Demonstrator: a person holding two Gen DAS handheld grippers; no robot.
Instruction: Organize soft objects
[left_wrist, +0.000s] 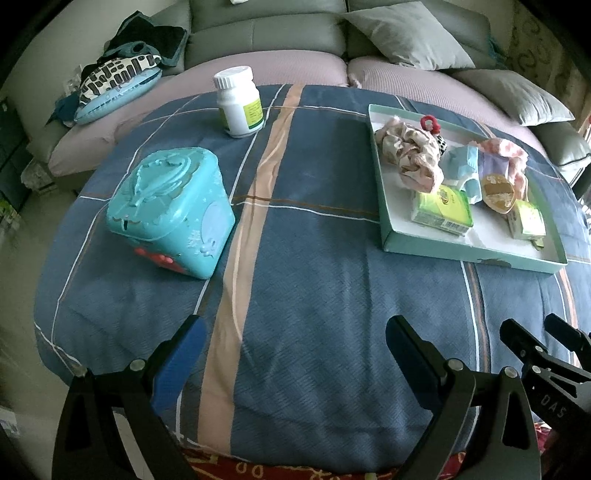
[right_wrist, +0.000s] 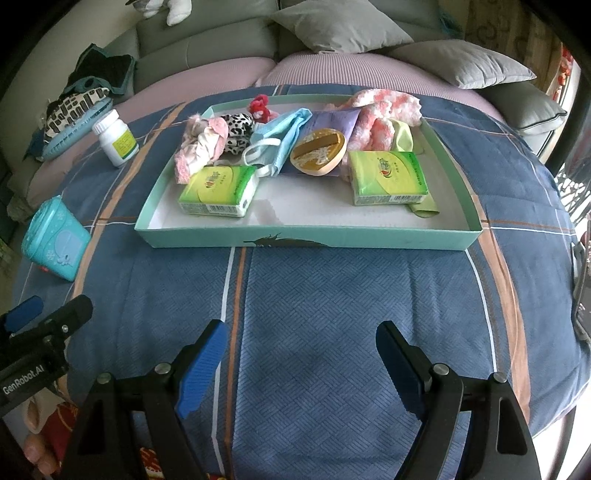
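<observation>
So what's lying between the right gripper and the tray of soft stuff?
Nothing: between the right gripper and the tray there is only bare blue checked cloth, as the right wrist view shows.

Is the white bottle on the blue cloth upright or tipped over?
Upright. The white bottle stands on its base on the plaid cloth, ribbed cap on top, beside the tray, not in it.

Black tongs (right_wrist: 299, 354); ribbed blue pads (right_wrist: 201, 373); silver screws (right_wrist: 162, 368)
</observation>
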